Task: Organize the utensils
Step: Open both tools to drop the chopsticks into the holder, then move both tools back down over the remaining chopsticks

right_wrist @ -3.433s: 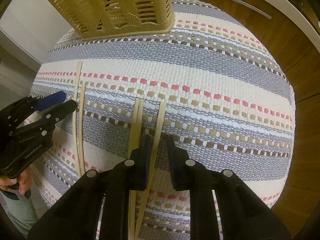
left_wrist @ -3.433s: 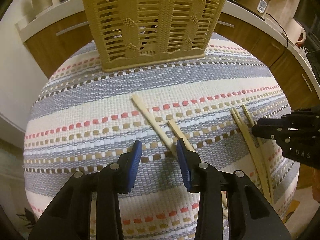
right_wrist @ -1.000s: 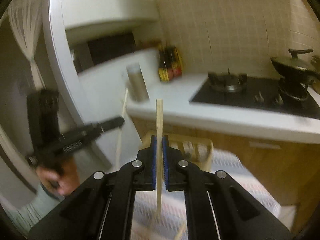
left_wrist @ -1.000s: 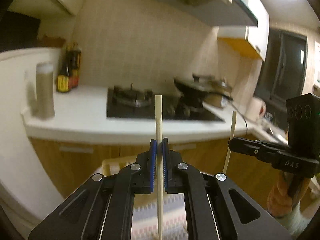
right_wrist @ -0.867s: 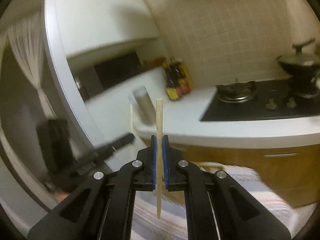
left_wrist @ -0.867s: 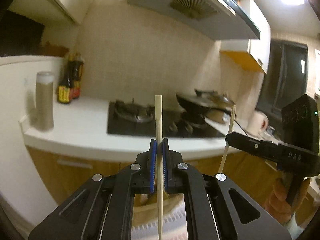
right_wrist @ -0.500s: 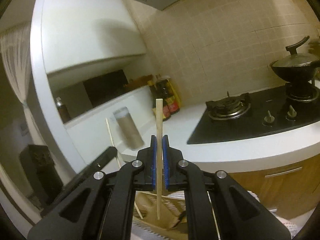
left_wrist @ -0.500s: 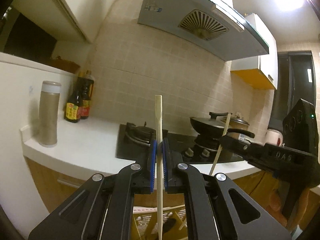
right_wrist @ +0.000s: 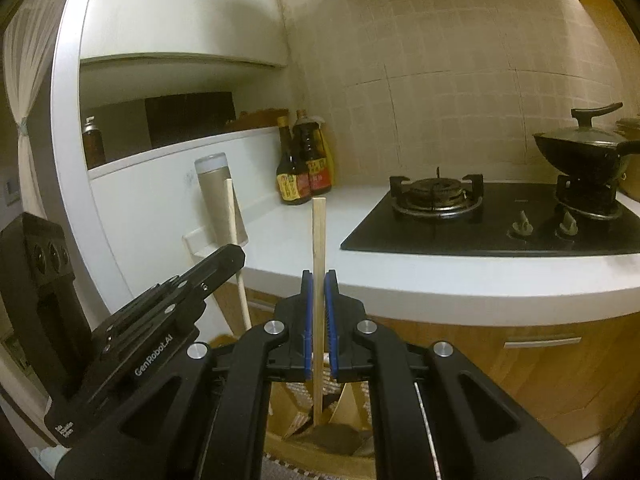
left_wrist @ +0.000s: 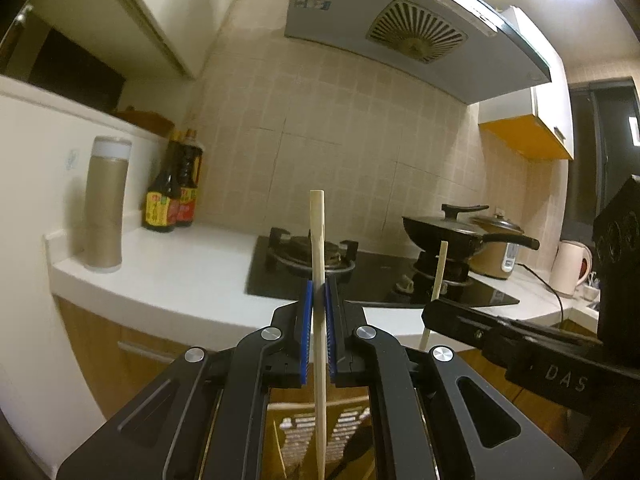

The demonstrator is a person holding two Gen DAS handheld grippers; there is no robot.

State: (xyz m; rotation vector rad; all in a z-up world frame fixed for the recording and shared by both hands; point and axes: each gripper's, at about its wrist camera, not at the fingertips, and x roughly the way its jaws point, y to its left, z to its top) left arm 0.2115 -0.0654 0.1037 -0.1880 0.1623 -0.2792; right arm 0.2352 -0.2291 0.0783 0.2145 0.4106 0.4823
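My left gripper (left_wrist: 319,286) is shut on a pale wooden chopstick (left_wrist: 317,240) that stands upright between its blue pads. Its lower end hangs over the tan slatted basket (left_wrist: 304,436) seen between the gripper arms. My right gripper (right_wrist: 319,278) is likewise shut on an upright chopstick (right_wrist: 319,236), whose tip reaches down into the basket (right_wrist: 320,412) below. Each view shows the other gripper from the side: the right gripper (left_wrist: 430,312) with its chopstick (left_wrist: 439,268), and the left gripper (right_wrist: 236,256) with its chopstick (right_wrist: 232,216).
Behind runs a white kitchen counter (left_wrist: 168,272) with a black gas hob (right_wrist: 472,216), a lidded black pan (left_wrist: 460,232), sauce bottles (right_wrist: 304,168) and a tan cylinder flask (left_wrist: 106,208). Wooden cabinet fronts (right_wrist: 520,360) lie under the counter. A white kettle (left_wrist: 568,268) stands at the far right.
Both grippers have sunk with their chopsticks held upright, and the views tilted up toward the wall. The basket now shows below both chopstick tips. Grips are unchanged.
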